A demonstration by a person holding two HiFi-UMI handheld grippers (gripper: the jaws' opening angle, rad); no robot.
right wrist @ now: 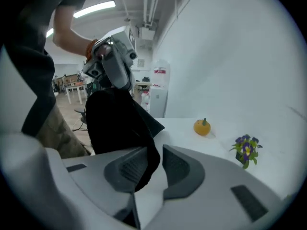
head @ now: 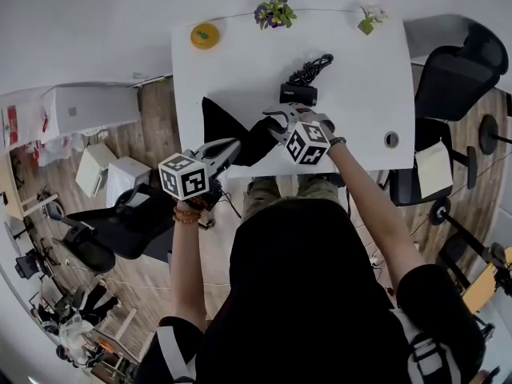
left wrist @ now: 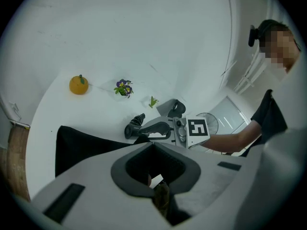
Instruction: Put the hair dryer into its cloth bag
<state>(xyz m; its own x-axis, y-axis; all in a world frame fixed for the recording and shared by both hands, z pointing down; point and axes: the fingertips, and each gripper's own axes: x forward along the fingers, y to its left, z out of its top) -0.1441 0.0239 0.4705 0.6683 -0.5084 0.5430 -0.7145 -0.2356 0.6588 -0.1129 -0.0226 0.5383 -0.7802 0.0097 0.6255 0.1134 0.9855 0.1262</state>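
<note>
The black cloth bag [head: 222, 126] lies at the white table's [head: 360, 94] near left part, its right corner lifted. My left gripper [head: 234, 145] is shut on the bag's edge; in the left gripper view the cloth [left wrist: 81, 145] and a small white tag are pinched between the jaws [left wrist: 154, 147]. My right gripper [head: 272, 121] stands just right of it. In the right gripper view a fold of the bag [right wrist: 115, 123] hangs between its jaws [right wrist: 153, 162], with a gap to one pad. The black hair dryer [head: 298, 93] and its coiled cord lie beyond on the table.
An orange fruit [head: 204, 35], a purple flower pot [head: 274, 12] and a small green plant [head: 368, 21] stand along the table's far edge. A cable hole [head: 391, 139] sits near the right edge. Black office chairs [head: 456, 78] stand to the right.
</note>
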